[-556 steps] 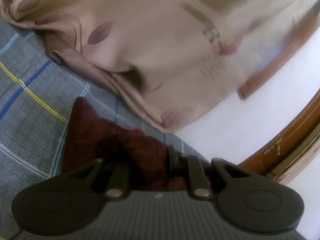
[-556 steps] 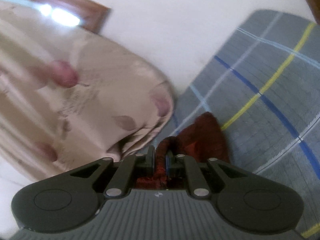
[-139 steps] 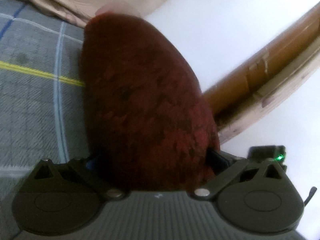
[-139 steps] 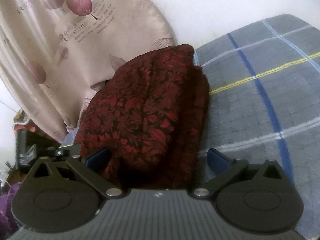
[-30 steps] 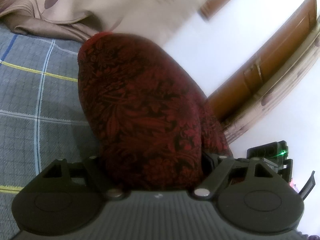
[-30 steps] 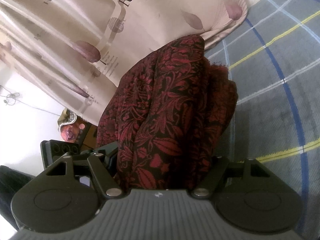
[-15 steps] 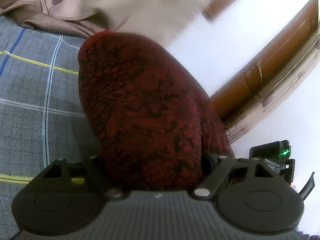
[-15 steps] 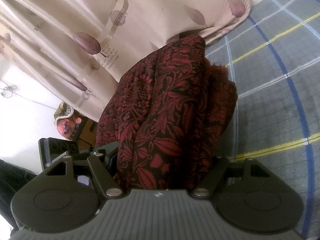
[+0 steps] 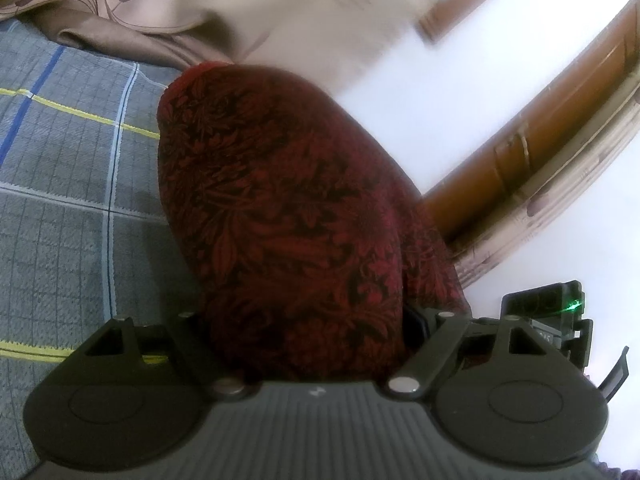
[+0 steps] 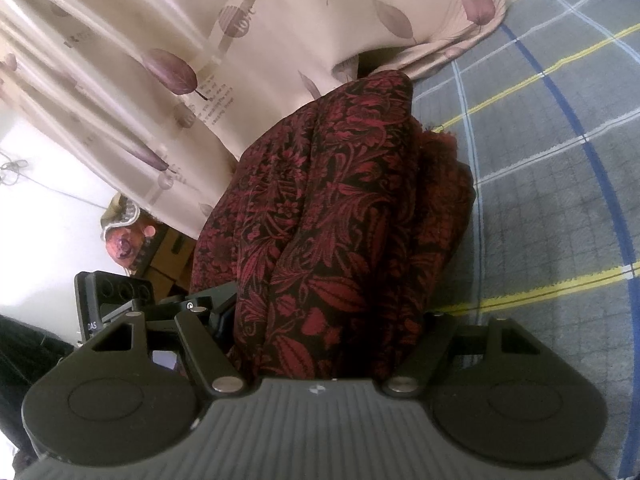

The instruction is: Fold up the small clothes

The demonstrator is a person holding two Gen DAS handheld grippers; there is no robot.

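We hold the soft, thick folded cloth (image 9: 288, 216) in both wide claws, left claw (image 9: 308, 344) and right claw (image 10: 320, 344), seemingly gripping its bulky end; it sags

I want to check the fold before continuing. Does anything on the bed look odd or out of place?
Nothing stands out. The dark red floral folded cloth lies in a thick bundle on the grey checked blanket, beside the beige leaf-print curtain.

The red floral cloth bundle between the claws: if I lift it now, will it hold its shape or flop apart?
The red floral cloth bundle looks soft and thick, so it will probably sag. Its loose layered edges on the plaid blanket side may slip open. Both the left claw and right claw straddle it widely; grip looks uncertain.
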